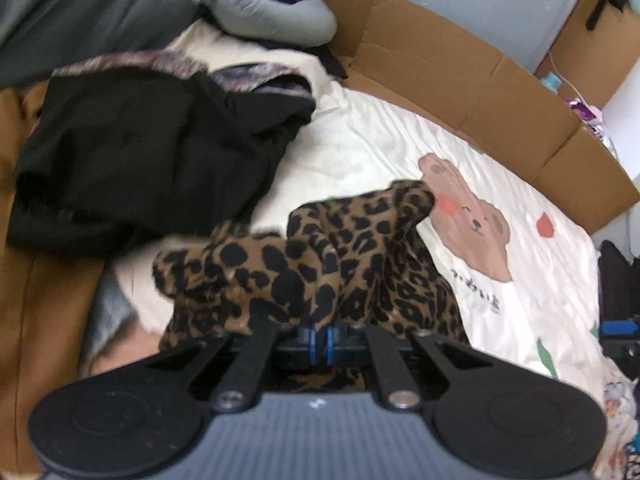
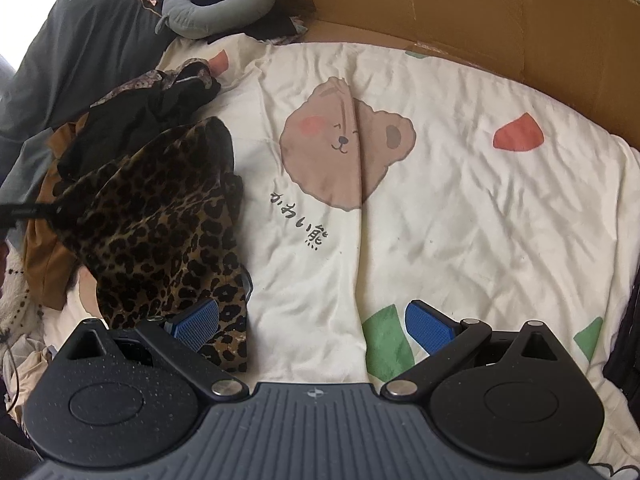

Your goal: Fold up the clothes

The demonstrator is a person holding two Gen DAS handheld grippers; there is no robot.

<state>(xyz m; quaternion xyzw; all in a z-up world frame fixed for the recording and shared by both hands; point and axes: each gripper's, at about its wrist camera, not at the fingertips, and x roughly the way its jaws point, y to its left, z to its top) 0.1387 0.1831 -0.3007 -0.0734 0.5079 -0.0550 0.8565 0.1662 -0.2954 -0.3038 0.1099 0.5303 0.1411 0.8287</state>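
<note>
A leopard-print garment (image 1: 320, 264) bunches up over my left gripper (image 1: 320, 338), whose blue pads are shut on a fold of it and hold it raised above the cream bedspread (image 1: 360, 140). From the right wrist the same leopard-print garment (image 2: 160, 216) hangs in a heap at the left, its lower edge draped across my right gripper's left pad (image 2: 196, 324). My right gripper (image 2: 312, 324) stands open low over the bedspread (image 2: 460, 220), its pads pressing on nothing. A black garment (image 1: 140, 152) lies crumpled behind.
A brown cardboard wall (image 1: 480, 80) runs along the far side of the bed. A grey neck pillow (image 2: 216, 4) and a dark grey pillow (image 2: 80, 48) lie at the head. Tan cloth (image 1: 40, 280) sits at the left. A bear print (image 2: 344, 144) marks the bedspread.
</note>
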